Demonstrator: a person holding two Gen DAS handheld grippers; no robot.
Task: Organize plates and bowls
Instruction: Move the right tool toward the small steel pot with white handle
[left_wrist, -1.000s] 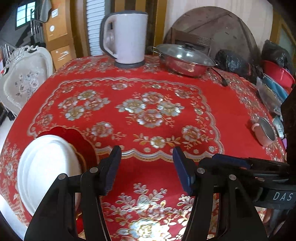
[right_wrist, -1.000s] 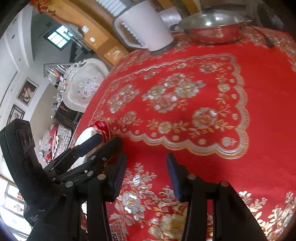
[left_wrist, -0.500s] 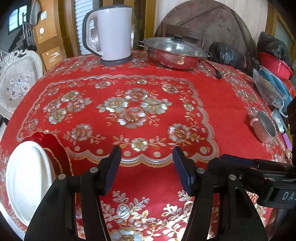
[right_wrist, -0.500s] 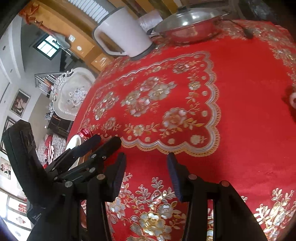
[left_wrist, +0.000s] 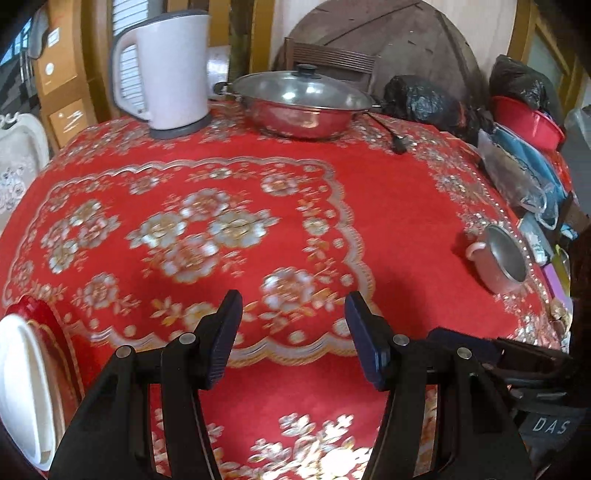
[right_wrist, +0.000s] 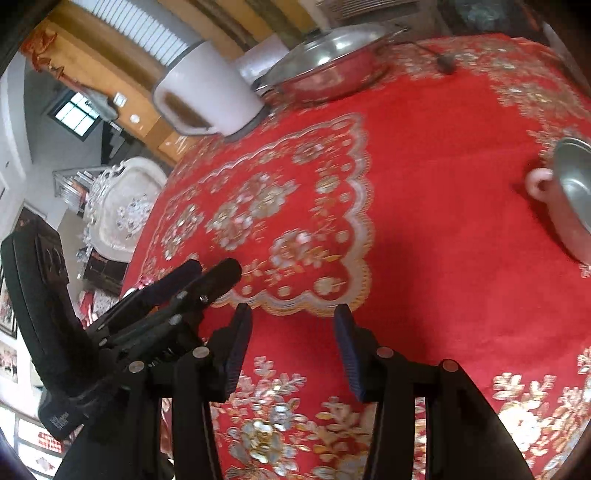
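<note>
Jaws half apart on both grippers, nothing between them; left gripper (left_wrist: 291, 332) and right gripper (right_wrist: 291, 343) side by side above the near part of the red cloth (left_wrist: 388, 206), touching nothing. White plate (left_wrist: 22, 384) at the near left edge, lying on a red plate (left_wrist: 55, 332), both cut off by the frame; metal bowl (left_wrist: 502, 258) with a pink handle well apart at the right edge, tilted, mouth toward the camera. Kettle (left_wrist: 173, 70) and lidded pan (left_wrist: 299, 99) at the far side, out of the way. Probably light and stiff, that bowl, thin-walled and slick, likely to skid or ring if knocked; best taken at the rim, one pad inside and one outside, away from the handle. Plates look hard, smooth, perhaps breakable; rim pinch there too, lifted level; material cannot be told for certain.
</note>
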